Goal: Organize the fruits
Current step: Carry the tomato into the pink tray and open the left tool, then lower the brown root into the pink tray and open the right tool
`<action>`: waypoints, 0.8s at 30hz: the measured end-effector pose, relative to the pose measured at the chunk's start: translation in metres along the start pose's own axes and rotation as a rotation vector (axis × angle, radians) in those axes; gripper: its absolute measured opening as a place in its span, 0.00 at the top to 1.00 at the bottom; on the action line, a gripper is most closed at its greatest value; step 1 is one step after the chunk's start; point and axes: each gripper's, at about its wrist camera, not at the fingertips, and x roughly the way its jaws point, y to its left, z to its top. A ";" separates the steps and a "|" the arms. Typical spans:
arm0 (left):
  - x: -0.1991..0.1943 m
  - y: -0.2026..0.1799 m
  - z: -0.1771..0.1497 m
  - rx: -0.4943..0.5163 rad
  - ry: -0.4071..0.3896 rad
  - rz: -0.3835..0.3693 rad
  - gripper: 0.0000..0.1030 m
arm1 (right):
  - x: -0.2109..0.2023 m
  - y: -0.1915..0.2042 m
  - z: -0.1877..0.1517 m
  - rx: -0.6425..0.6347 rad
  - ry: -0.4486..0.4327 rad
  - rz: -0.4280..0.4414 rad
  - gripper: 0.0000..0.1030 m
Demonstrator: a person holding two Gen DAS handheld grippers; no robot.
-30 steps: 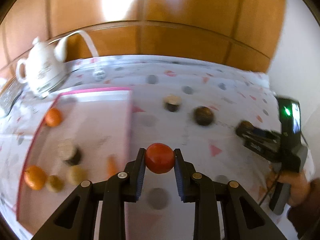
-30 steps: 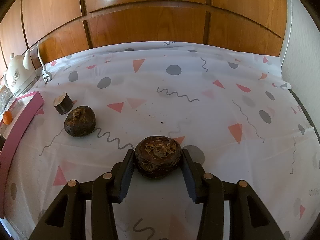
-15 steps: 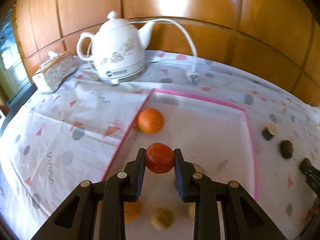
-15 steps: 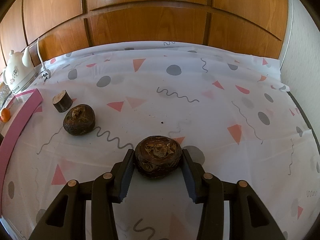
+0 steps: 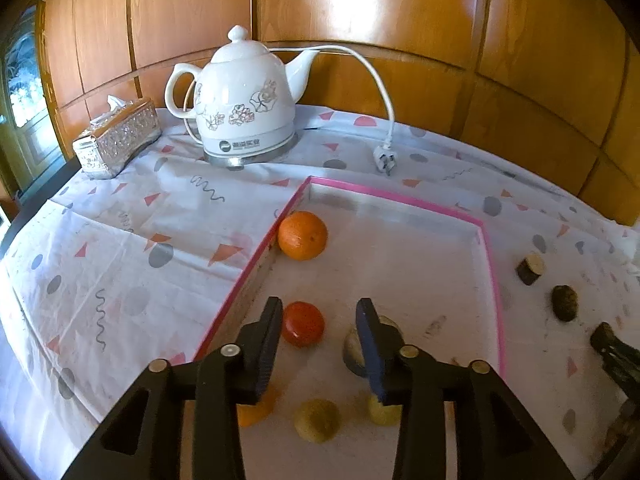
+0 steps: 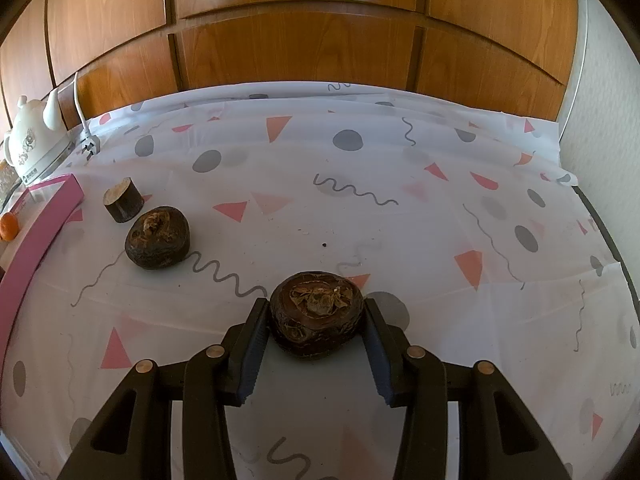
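A home dining corner: a ceramic kettle and tissue box stood on a cloth-covered tabletop beside wood panelling.

The left tool hangs spread wide over the pink-rimmed tray, with a red tomato lying in the tray beside its left finger. An orange sits against the rim, a kettle beyond.

Left wrist view: close above the pink-rimmed tray, facing the far white kettle. Right wrist view: low over the tabletop, facing the far wood wall. Shared: kettle, tray, dark cut stub.
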 end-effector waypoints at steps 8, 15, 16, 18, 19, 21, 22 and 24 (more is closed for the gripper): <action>-0.026 -0.007 -0.013 0.005 -0.023 -0.040 0.58 | 0.000 0.000 0.000 -0.002 0.000 -0.003 0.55; -0.042 -0.011 -0.027 0.027 -0.032 -0.061 0.58 | 0.000 0.001 0.000 -0.004 0.000 -0.006 0.55; -0.043 -0.011 -0.028 0.025 -0.029 -0.065 0.58 | 0.000 0.001 0.000 -0.006 0.001 -0.008 0.55; -0.046 -0.010 -0.031 0.023 -0.027 -0.071 0.58 | 0.000 0.002 0.001 -0.009 0.002 -0.012 0.55; -0.047 -0.011 -0.032 0.024 -0.027 -0.072 0.58 | -0.001 0.002 0.001 -0.012 0.004 -0.016 0.55; -0.049 -0.011 -0.035 0.024 -0.025 -0.078 0.58 | -0.001 0.004 0.001 -0.018 0.006 -0.022 0.56; -0.050 -0.011 -0.035 0.025 -0.024 -0.080 0.58 | -0.001 0.005 0.001 -0.022 0.007 -0.026 0.56; -0.051 -0.010 -0.038 0.025 -0.021 -0.085 0.58 | -0.001 0.005 0.002 -0.027 0.007 -0.031 0.56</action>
